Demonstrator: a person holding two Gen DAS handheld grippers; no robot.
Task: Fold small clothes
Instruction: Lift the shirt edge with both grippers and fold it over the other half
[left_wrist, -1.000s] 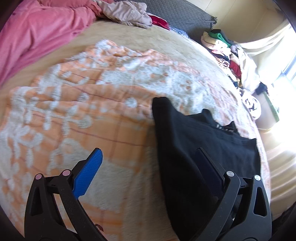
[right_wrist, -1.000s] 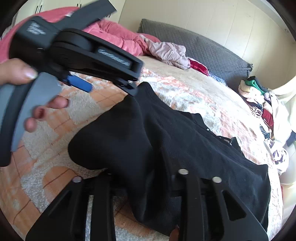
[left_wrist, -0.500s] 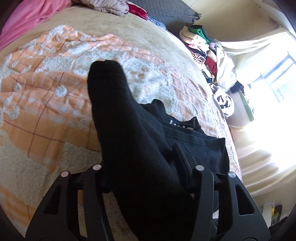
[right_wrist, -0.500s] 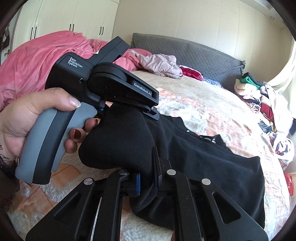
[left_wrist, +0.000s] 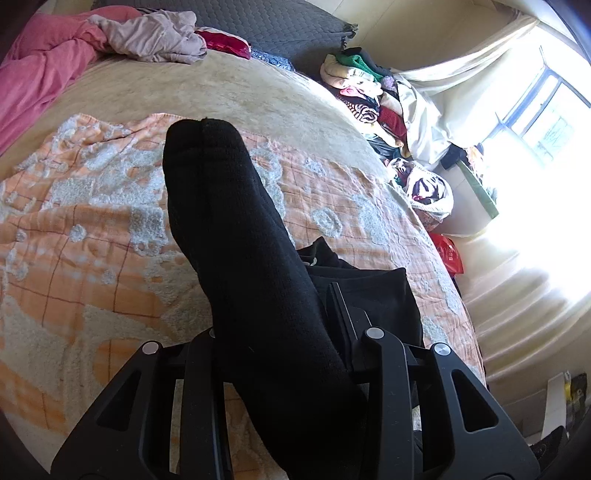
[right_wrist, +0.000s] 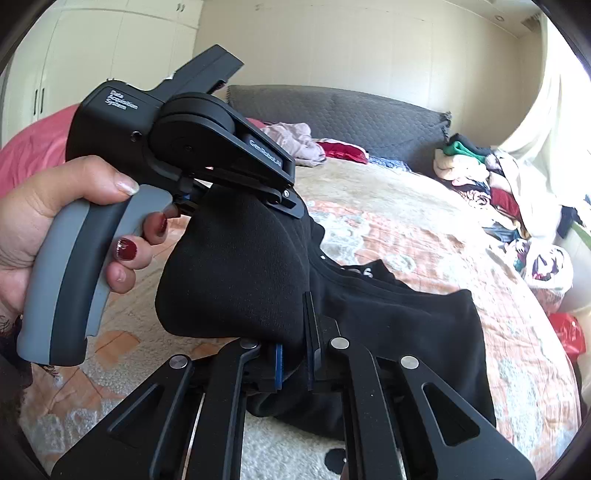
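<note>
Tongs hold the cloth on both sides. The left gripper has just been closing and now pinches the black garment between its jaws, low in the middle of its own view. In the other view the person's hand holds that tool at the left of the frame. The right gripper is clamped tight on another part of the same black cloth, low in the middle of that frame.

One end is lifted off the orange and white blanket. The rest lies flat toward the lower right. I think the fold is only starting: the edge is picked up but not laid over yet. More clothes wait in a heap at the upper right.

The cloth looks thick, soft and dark, with a rounded end like a sleeve. It sags and bunches where it is pinched.
</note>
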